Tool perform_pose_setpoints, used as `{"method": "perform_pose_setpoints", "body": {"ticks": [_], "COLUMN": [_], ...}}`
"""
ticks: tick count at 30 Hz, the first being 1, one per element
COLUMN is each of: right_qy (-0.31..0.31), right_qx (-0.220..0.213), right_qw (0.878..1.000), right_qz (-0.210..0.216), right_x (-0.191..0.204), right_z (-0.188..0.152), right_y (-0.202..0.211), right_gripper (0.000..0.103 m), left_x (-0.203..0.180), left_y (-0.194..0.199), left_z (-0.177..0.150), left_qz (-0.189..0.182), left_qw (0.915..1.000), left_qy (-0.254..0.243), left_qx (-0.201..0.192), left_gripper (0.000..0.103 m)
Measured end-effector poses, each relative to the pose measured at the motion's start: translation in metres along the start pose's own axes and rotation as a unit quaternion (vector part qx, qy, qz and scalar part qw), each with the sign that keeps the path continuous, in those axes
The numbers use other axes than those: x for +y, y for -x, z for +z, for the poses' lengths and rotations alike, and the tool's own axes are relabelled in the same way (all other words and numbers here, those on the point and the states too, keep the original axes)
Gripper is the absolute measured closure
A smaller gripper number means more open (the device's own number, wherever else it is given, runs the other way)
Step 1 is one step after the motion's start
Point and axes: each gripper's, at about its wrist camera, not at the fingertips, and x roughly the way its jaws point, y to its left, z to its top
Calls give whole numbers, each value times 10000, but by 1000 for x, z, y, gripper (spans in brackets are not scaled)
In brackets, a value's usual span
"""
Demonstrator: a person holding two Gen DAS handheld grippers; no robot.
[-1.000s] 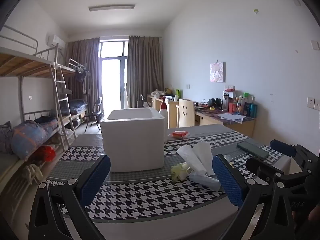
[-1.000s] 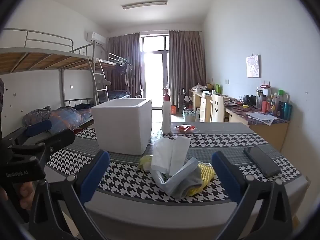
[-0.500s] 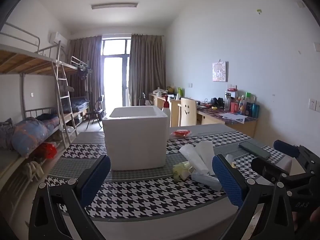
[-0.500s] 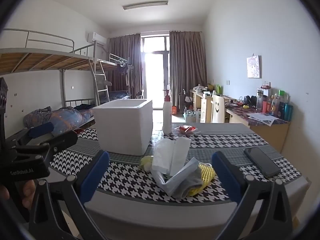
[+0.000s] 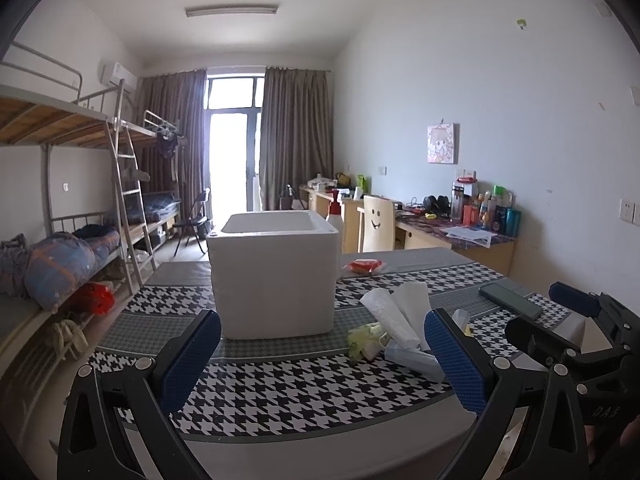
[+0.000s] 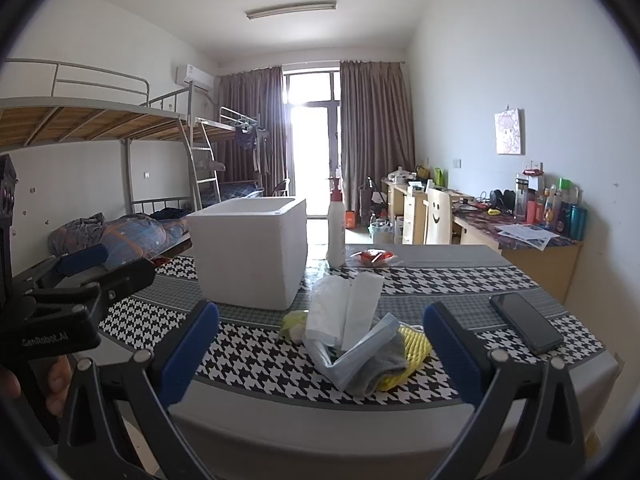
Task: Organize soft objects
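Observation:
A pile of soft things (image 6: pixel 356 340) lies on the houndstooth table near its front edge: white plastic wraps, a pale blue mask, a grey cloth, a yellow net and a yellow-green piece. It also shows in the left wrist view (image 5: pixel 396 332). A white foam box (image 5: pixel 276 272) stands open-topped behind it, also in the right wrist view (image 6: pixel 250 250). My left gripper (image 5: pixel 320 356) is open and empty at the front edge, left of the pile. My right gripper (image 6: pixel 320 356) is open and empty, just in front of the pile.
A black phone (image 6: pixel 526 322) lies at the table's right. A white spray bottle (image 6: pixel 336 232) and a red-and-white packet (image 6: pixel 372 257) stand behind the box. Bunk beds (image 5: pixel 60 240) line the left wall, cluttered desks (image 5: pixel 452 228) the right.
Both views have shifted slightly; the box and pile sit a little lower and closer in the left wrist view. Both grippers stay open and empty.

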Motion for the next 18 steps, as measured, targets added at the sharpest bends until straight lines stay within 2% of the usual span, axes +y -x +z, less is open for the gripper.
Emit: {"method": "perform_pose_setpoints", "body": {"ticks": [18], "right_qy": [-21], "right_qx": [38], "right_qw": [10000], "right_qz": [9], "right_x": [-2], "right_z": [0], "right_y": [-5], "right_gripper": [0], "left_x": [3], "left_y": [-1], "left_z": [0], "left_qz": [40], "left_qw": [10000], "left_qy": [54], "left_qx": [-13], "left_gripper": [1]}}
